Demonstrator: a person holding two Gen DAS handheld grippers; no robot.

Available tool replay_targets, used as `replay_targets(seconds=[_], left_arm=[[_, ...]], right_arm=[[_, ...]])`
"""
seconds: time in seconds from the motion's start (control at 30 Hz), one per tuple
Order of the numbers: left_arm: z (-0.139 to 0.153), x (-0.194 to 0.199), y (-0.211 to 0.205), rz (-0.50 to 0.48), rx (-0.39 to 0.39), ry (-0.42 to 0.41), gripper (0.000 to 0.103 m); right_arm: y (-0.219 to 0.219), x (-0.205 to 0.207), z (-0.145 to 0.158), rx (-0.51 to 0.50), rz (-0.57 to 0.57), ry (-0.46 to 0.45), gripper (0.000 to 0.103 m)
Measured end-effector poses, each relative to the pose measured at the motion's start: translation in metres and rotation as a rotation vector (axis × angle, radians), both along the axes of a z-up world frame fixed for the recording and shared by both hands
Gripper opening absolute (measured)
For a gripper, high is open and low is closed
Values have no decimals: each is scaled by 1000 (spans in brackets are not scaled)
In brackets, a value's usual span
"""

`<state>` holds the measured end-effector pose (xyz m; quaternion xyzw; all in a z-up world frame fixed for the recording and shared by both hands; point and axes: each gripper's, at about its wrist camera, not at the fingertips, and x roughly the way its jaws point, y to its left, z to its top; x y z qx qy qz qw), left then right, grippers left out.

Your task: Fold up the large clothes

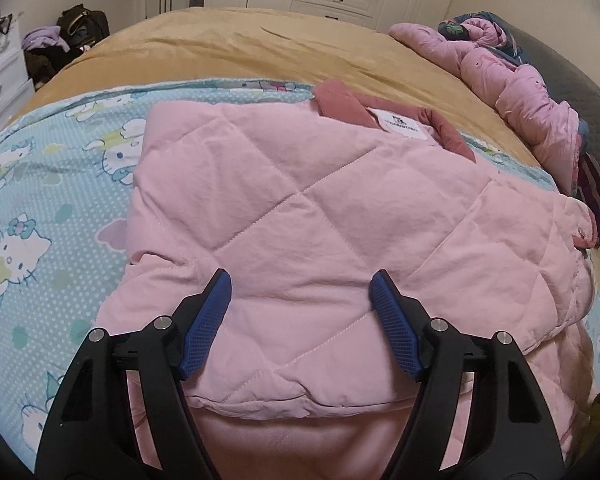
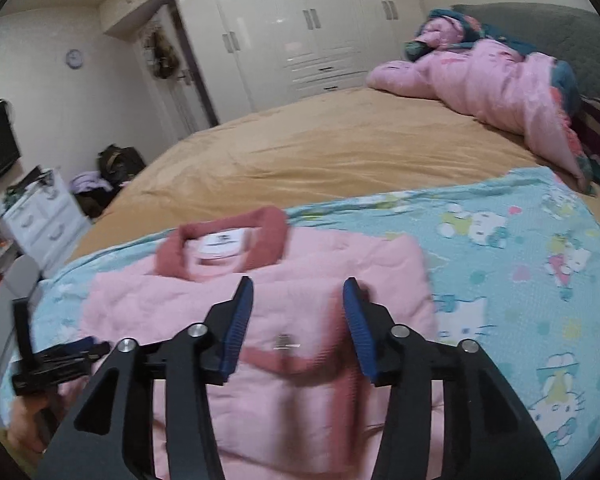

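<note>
The left gripper [image 1: 302,280] is hovering over the folded pink quilted jacket [image 1: 300,208], its blue pads spread apart and gripping nothing; the right gripper [image 2: 298,292] is hanging above the same jacket, jaws parted and seemingly empty, though that view is blurred; the jacket is lying on a cartoon-cat print sheet [image 1: 52,184], dark pink collar [image 1: 340,106] farthest away; beyond, a crumpled pink duvet [image 2: 480,80] is sitting on the tan bedspread [image 2: 320,148].
</note>
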<state>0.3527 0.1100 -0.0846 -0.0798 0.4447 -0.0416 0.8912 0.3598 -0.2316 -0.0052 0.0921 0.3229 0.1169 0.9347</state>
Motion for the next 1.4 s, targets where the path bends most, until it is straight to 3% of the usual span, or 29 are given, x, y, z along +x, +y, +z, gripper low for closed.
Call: replay_targets(seconds=[0.07, 0.13, 0.17, 0.3, 0.43, 0.6, 0.9, 1.1, 1.17, 1.4], left_arm=[[-2, 0, 0, -1, -5, 4, 65], [-3, 0, 0, -2, -6, 7, 65], [-3, 1, 0, -3, -3, 9, 65], [-3, 1, 0, -4, -2, 10, 65], [-5, 3, -3, -5, 5, 12, 65], [-4, 2, -4, -10, 8, 13, 65], [-3, 2, -7, -9, 23, 16, 64], [5, 2, -6, -10, 15, 20, 64], [10, 1, -7, -15, 10, 18, 65], [28, -6, -18, -43, 13, -5, 86]], right_arm=[[26, -3, 4, -31, 70, 2, 61], [50, -2, 5, -73, 127, 12, 80], [64, 0, 2, -110, 149, 28, 81], [103, 15, -18, -186, 213, 121, 83], [117, 24, -42, -196, 226, 200, 84], [125, 34, -85, -312, 237, 290, 85], [117, 36, -99, -277, 221, 275, 86], [102, 20, -75, -209, 200, 248, 86], [98, 11, -67, -201, 182, 238, 92], [74, -10, -45, -124, 129, 188, 97]])
